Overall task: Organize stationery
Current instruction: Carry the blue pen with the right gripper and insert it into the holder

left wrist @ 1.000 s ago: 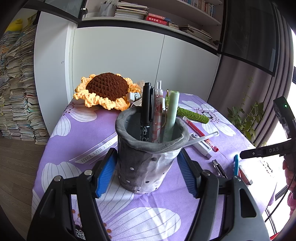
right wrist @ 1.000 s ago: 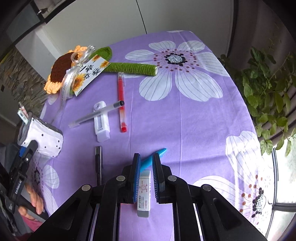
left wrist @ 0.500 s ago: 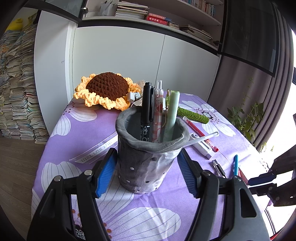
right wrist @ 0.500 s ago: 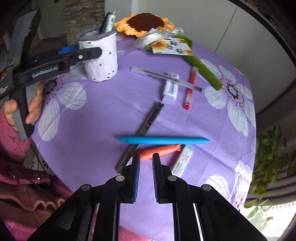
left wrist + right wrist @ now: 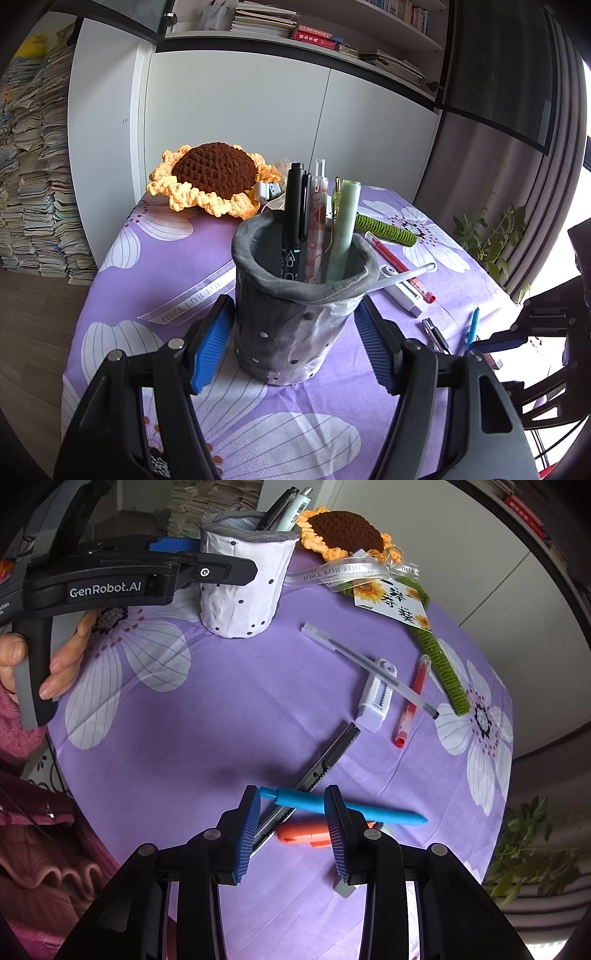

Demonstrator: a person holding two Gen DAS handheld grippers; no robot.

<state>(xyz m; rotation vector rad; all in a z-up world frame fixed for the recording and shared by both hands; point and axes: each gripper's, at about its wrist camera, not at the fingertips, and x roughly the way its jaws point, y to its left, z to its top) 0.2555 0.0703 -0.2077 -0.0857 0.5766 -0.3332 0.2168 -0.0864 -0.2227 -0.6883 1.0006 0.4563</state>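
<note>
Jaws of the left gripper (image 5: 295,332) clamped on the pen cup (image 5: 299,306), blue pads on both sides of its grey wall; cup upright on the counter (image 5: 155,266), purple flower cloth. Cup holds a black marker (image 5: 293,218), a checked pen (image 5: 317,221) and a pale green pen (image 5: 345,218), all standing. Hand (image 5: 48,653) grips the left handle, pink sleeve below it. Jaws of the right gripper (image 5: 291,812) apart, just been opening, pointing down over the blue pen (image 5: 347,808); pen lies between the pads, pads not pressing on it. Blue pen lies across a black box cutter (image 5: 325,760), orange cutter (image 5: 306,832) just beside and partly behind the right pad. Farther off: clear pen (image 5: 369,670) resting over a white correction tape (image 5: 375,701), red pen (image 5: 412,701) near them. Crochet sunflower (image 5: 347,531) behind the cup, green stem (image 5: 445,668) running along the far edge, ribbon and tag on it.
</note>
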